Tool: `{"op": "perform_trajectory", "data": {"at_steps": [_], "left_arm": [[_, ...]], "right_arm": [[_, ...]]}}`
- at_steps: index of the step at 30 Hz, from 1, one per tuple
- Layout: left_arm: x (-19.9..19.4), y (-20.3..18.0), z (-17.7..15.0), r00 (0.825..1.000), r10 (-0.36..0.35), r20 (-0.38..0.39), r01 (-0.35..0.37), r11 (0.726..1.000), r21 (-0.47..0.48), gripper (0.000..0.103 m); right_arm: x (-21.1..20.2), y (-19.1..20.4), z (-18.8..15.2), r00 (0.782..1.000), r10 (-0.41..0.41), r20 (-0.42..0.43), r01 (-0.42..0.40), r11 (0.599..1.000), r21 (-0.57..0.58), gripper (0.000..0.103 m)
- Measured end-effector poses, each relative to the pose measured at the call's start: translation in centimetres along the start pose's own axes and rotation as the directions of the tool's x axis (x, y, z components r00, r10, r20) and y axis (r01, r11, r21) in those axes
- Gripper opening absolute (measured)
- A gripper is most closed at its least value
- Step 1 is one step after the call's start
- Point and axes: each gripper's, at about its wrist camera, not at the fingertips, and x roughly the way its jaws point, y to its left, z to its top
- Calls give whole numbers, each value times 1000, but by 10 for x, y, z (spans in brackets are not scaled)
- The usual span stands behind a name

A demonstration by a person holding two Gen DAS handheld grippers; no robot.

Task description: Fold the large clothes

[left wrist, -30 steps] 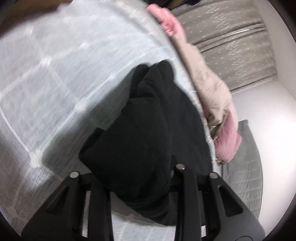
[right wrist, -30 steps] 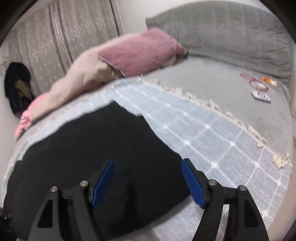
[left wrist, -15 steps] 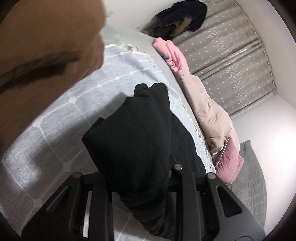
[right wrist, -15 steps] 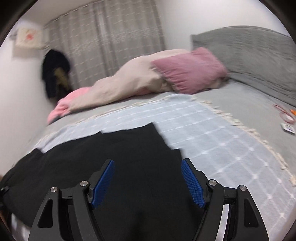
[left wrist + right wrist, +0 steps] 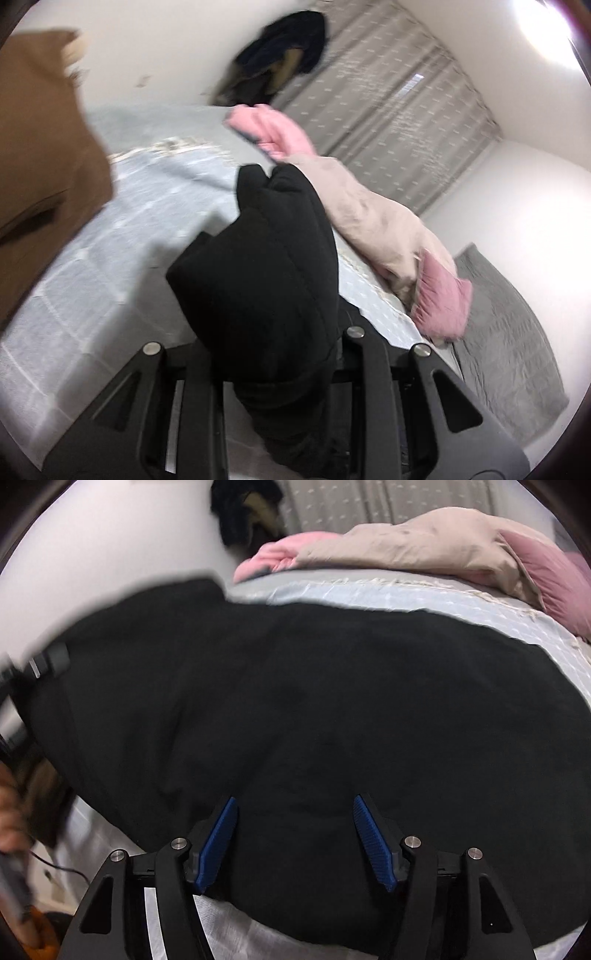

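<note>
Nearest in the left wrist view, the left gripper [image 5: 273, 373] has its two black fingers pressed onto a bunched fold of the black garment [image 5: 266, 266], which rises in a thick wad between them and hangs above the bed. In the right wrist view the right gripper [image 5: 295, 834] holds its two blue-padded fingers [image 5: 218, 838] spread wide, nothing between them, poised just over the garment's near hem. The one black garment [image 5: 314, 709] lies broad across the pale grid-patterned blanket [image 5: 424, 602]; its left part lifts off the bed toward a blurred dark device [image 5: 48, 661] at the frame's left edge, probably the other gripper.

The blanket shows as a narrow strip at the near edge of the bed [image 5: 236, 934] and a wider band beyond the garment, ending in a fringed border. Past that lies one beige duvet [image 5: 406, 542] bundled along the far side, a pink cloth [image 5: 280, 555] at its left end and one mauve pillow [image 5: 546, 576] at its right. A brown sleeve [image 5: 40, 147] fills the left of the left wrist view. Farthest back, dark clothes [image 5: 284, 55] hang beside a grey dotted curtain [image 5: 388, 110]; a grey quilted headboard [image 5: 509, 332] closes the right side.
</note>
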Motion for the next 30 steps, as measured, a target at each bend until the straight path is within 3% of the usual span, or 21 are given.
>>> {"op": "perform_trajectory", "data": {"at_steps": [2,4,6,8,13,17,19,21,22,24,26,28,30], "left_arm": [[1,-32,-8,1000,-22,5,21,995,98,28],[3,-68,-19,998,-63,-6,63,978,200,28],[7,-93,-28,995,-97,-35,103,958,267,28],[19,-123,-41,987,-137,-89,159,933,323,28],[55,-172,-96,962,-143,-234,239,855,460,28],[87,-180,-153,925,-103,-367,301,787,538,32],[98,-177,-182,901,-60,-430,333,731,596,36],[109,-173,-211,879,11,-477,358,646,675,42],[109,-171,-225,882,33,-470,368,573,732,44],[104,-171,-231,890,34,-455,376,511,773,50],[96,-174,-225,864,18,-502,427,502,752,62],[85,-172,-212,815,-22,-578,506,513,693,70],[70,-170,-205,791,-39,-610,548,487,680,72]], "right_arm": [[8,4,1,1000,2,-10,-2,999,-41,68],[6,-6,6,998,67,-22,-67,997,-24,68],[-4,-28,11,983,181,-22,-179,982,66,68],[-13,-56,14,969,247,-4,-243,956,166,68],[-49,-125,9,980,169,100,-192,931,311,68],[-76,-189,-6,985,87,150,-146,880,453,68],[-86,-218,-17,985,54,166,-133,848,513,69],[-91,-237,-27,984,46,174,-136,820,555,70],[-91,-244,-31,982,57,178,-151,803,577,70],[-90,-251,-34,974,116,197,-212,774,596,71],[-87,-244,-37,961,170,217,-269,751,603,75],[-79,-239,-33,940,249,232,-340,722,603,78],[-74,-229,-29,931,290,220,-363,708,605,82]]}}
